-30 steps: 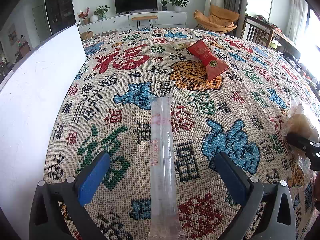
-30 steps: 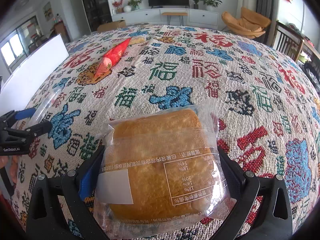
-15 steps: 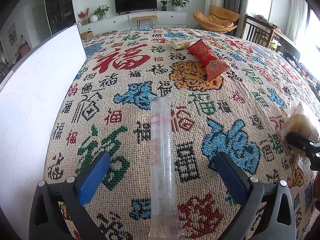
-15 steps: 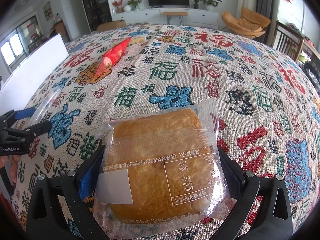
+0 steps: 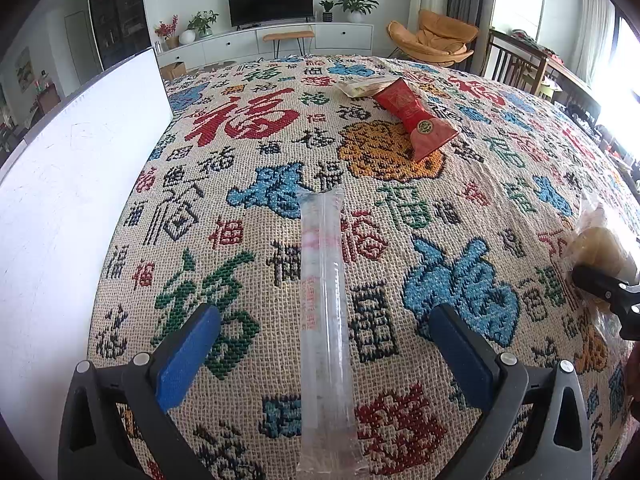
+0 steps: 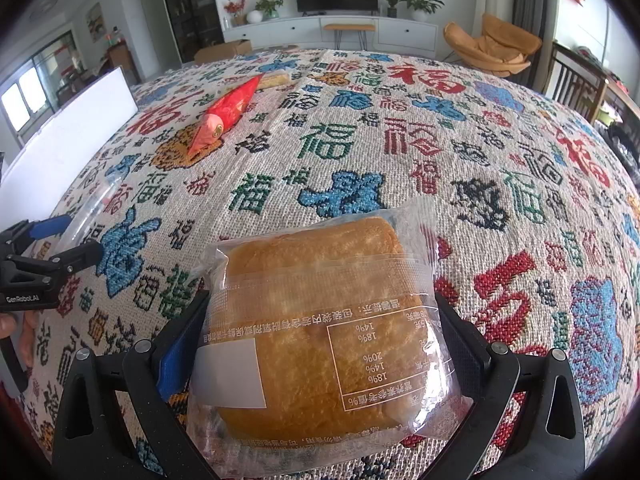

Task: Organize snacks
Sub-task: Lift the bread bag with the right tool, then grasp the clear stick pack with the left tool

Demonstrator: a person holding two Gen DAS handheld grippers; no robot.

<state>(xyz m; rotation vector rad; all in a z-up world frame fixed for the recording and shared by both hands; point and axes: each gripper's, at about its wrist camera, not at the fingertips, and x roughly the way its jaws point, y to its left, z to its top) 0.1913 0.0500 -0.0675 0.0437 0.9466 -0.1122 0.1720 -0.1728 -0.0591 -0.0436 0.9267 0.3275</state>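
Observation:
A long clear plastic snack tube lies on the patterned tablecloth, lengthwise between the wide-open jaws of my left gripper, which does not touch it. A wrapped bread bun lies between the blue pads of my right gripper, whose jaws stand wide at its sides. The bun also shows at the right edge of the left wrist view. A red snack packet lies further back, also in the right wrist view, with a pale packet behind it.
A white board stands along the table's left side. The left gripper appears at the left of the right wrist view. A TV stand, orange chair and wooden chairs are beyond the table.

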